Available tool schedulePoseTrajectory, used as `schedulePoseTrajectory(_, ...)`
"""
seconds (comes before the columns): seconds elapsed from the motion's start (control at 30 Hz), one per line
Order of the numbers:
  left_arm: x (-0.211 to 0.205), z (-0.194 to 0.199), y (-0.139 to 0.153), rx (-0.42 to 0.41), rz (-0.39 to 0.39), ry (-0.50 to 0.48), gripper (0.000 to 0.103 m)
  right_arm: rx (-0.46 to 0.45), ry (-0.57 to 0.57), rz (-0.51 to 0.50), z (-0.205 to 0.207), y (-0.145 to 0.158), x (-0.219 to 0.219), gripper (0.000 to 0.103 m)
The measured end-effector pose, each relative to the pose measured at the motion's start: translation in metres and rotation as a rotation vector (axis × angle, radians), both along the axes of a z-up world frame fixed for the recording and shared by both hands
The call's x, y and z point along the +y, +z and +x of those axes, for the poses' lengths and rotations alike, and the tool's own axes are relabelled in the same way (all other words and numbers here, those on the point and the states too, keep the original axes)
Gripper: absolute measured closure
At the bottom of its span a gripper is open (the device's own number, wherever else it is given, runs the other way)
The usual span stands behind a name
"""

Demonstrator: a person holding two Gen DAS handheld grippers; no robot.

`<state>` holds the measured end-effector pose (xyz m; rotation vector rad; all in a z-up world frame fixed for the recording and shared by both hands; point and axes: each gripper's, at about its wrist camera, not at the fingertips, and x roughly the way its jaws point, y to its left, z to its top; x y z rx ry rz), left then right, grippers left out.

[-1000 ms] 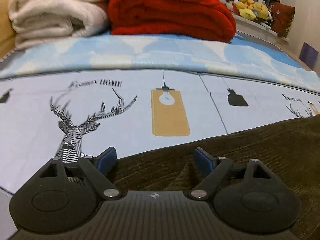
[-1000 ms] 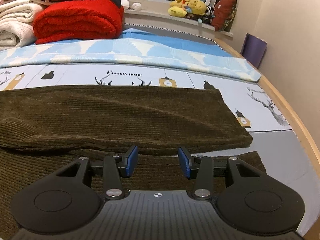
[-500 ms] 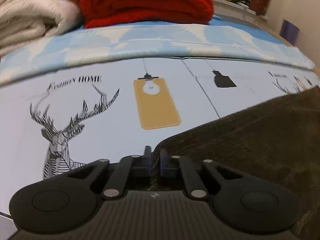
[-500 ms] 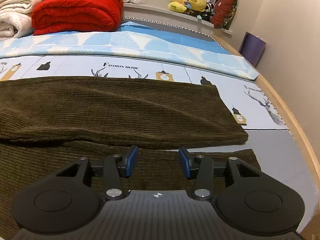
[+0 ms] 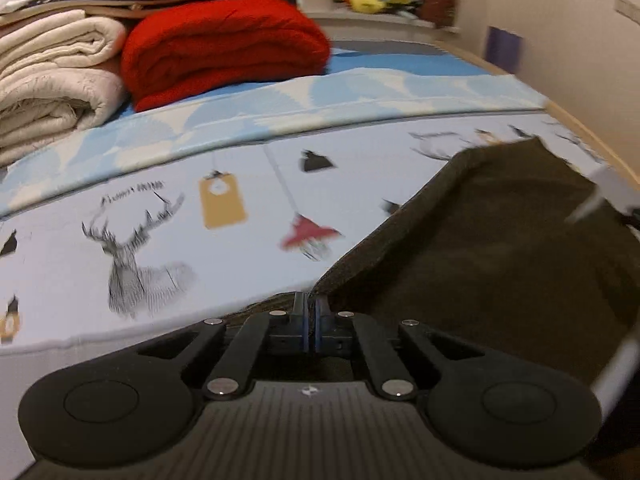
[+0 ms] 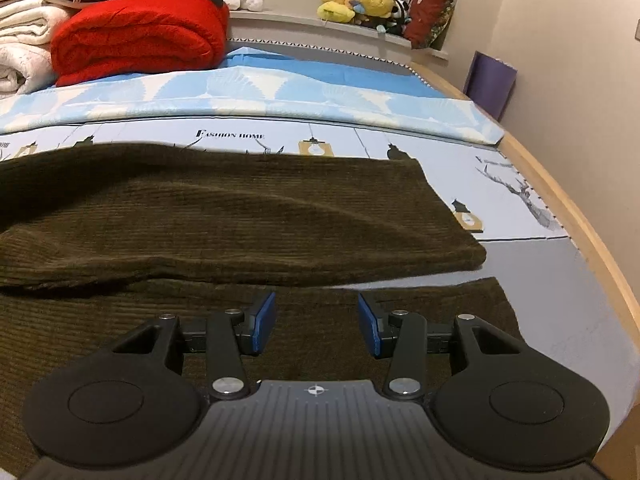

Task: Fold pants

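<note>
Nearest in the left wrist view, the left gripper (image 5: 310, 322) has its jaws clenched on an edge of the dark olive corduroy pants (image 5: 500, 248), and the cloth rises from the jaws toward 1 o'clock as a lifted, blurred sheet. In the right wrist view, the right gripper (image 6: 317, 322) has its jaws released and spread wide over the near pant leg, which passes beneath and between them; whether they touch the fabric cannot be told. The far leg (image 6: 240, 216) lies flat across the bed just beyond, at 12 o'clock, its hem end at 2 o'clock. Past it, the bedsheet (image 6: 520, 264) carries deer and lamp prints and the words "FASHION HOME" (image 6: 231, 135) at 11 o'clock. Farther back lie a blue patterned cover (image 6: 280, 92), a folded red blanket (image 6: 140, 40) and cream quilts (image 5: 52, 92) at 10 o'clock, with plush toys (image 6: 356, 4) on the window ledge at 12 o'clock.
</note>
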<state>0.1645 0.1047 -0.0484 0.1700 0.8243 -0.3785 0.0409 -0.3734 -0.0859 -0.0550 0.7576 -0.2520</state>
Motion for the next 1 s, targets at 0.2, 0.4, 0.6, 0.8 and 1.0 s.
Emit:
schedulePoseTrajectory(0.2,0.012,-0.065,-0.033,0.156,-0.124,0.045,0.099,0.003,0.007,-0.008,-0.011,-0.001,-0.002,0.056)
schedulePoseTrajectory(0.4,0.062,-0.063,-0.051,0.366,-0.495,0.331,0.050,0.004,-0.057,0.049,-0.016,-0.001,-0.022,0.056)
schedulePoseTrajectory(0.6,0.073,-0.042,-0.101,0.606,-0.452,0.536,0.050,-0.001,-0.094,0.108,-0.015,-0.001,-0.031,0.056)
schedulePoseTrajectory(0.8,0.090,-0.031,-0.101,0.536,-0.509,0.726,0.044,-0.033,-0.078,0.161,-0.006,0.003,-0.030,0.056)
schedulePoseTrajectory(1.0,0.076,-0.019,-0.067,0.276,-0.380,0.721,0.090,-0.078,-0.137,0.358,0.019,0.003,-0.042,0.055)
